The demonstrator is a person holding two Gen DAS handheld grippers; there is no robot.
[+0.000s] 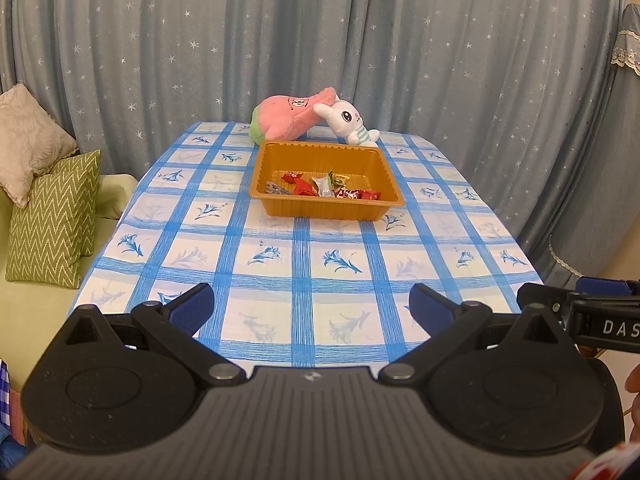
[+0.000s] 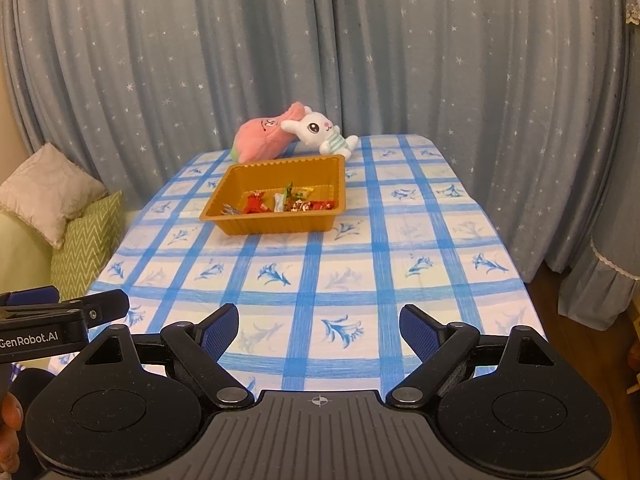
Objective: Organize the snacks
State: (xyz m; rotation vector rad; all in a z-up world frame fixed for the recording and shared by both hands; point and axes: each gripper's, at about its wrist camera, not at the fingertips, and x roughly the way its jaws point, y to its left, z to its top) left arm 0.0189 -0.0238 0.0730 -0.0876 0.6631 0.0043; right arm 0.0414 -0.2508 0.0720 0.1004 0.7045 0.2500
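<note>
An orange plastic tray [image 1: 280, 210] stands on the blue checked tablecloth [image 1: 304, 264] toward the far end of the table. Several wrapped snacks [image 1: 324, 188] lie in it, mostly red wrappers. The tray also shows in the right wrist view [image 2: 236, 224] with the snacks [image 2: 286, 202] inside. My left gripper [image 1: 311, 310] is open and empty over the table's near edge, far short of the tray. My right gripper [image 2: 319, 330] is open and empty, also at the near edge. Each gripper's side shows in the other's view.
A pink plush [image 1: 288, 118] and a white rabbit plush [image 1: 348, 120] lie behind the tray against the starry curtain. Cushions [image 1: 52, 220] sit on a green sofa left of the table. The table drops off at the right edge [image 2: 516, 264].
</note>
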